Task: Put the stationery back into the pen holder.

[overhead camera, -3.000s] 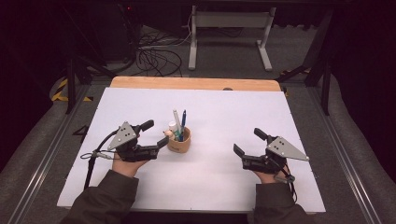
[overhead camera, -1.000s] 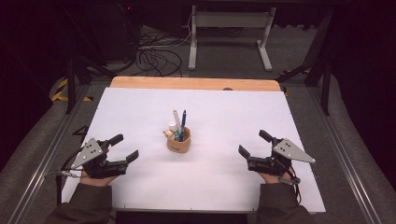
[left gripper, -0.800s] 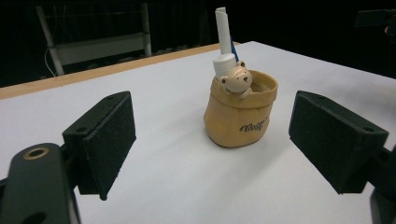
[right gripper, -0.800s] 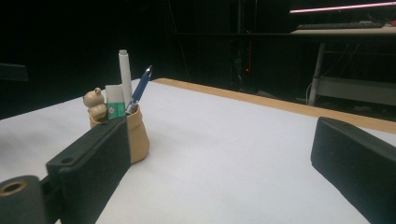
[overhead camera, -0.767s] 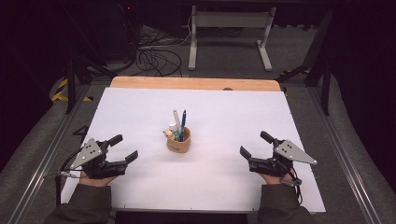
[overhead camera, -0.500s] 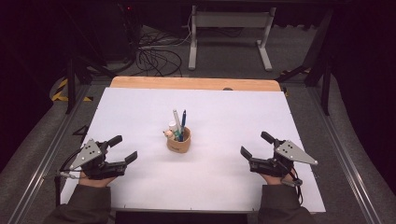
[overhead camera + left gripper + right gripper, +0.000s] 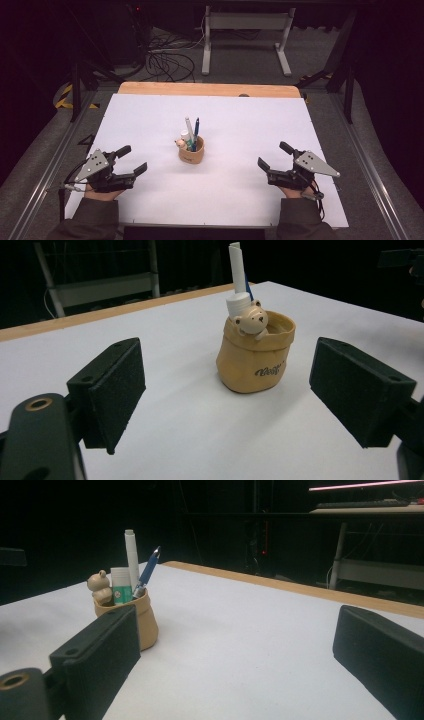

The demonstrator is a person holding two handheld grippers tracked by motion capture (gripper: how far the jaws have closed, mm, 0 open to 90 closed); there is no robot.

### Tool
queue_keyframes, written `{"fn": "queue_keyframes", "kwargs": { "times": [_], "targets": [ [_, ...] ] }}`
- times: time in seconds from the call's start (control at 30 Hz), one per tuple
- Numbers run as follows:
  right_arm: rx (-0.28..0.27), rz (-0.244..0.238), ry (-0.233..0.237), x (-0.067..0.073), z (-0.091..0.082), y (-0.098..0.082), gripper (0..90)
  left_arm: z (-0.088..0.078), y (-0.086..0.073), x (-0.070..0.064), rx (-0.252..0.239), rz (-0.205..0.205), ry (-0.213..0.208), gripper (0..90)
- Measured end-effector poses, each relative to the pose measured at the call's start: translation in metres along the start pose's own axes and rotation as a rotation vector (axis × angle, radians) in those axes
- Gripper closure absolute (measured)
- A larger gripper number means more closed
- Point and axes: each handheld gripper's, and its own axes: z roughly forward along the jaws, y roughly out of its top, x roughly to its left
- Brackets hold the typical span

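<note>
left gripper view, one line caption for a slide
Open left gripper jaws frame a tan bear pen holder standing on the white table.

The pen holder [image 7: 191, 151] stands mid-table [image 7: 240, 200], pens [image 7: 196, 129] upright in it, between both hand-held grippers.

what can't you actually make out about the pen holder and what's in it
- Lower ends of the white marker and blue pen: hidden inside the pen holder, right gripper view.
- Pen holder's lower left side: covered by the right claw's own near jaw, right gripper view.
- Blue pen: almost wholly behind the white marker, left gripper view.
- Print on the pen holder: too small to read, high view.
</note>
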Motion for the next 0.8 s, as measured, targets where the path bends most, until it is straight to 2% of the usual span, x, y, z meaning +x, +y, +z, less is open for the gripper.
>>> {"fn": "queue_keyframes", "kwargs": {
  "times": [0.8],
  "targets": [
    [0.005,0.002,0.001,0.0000,0.0003,-0.0015,5.9,0.0015,-0.0013,0.0000,0.005,0.001,-0.007,15.6]
  ]
}}
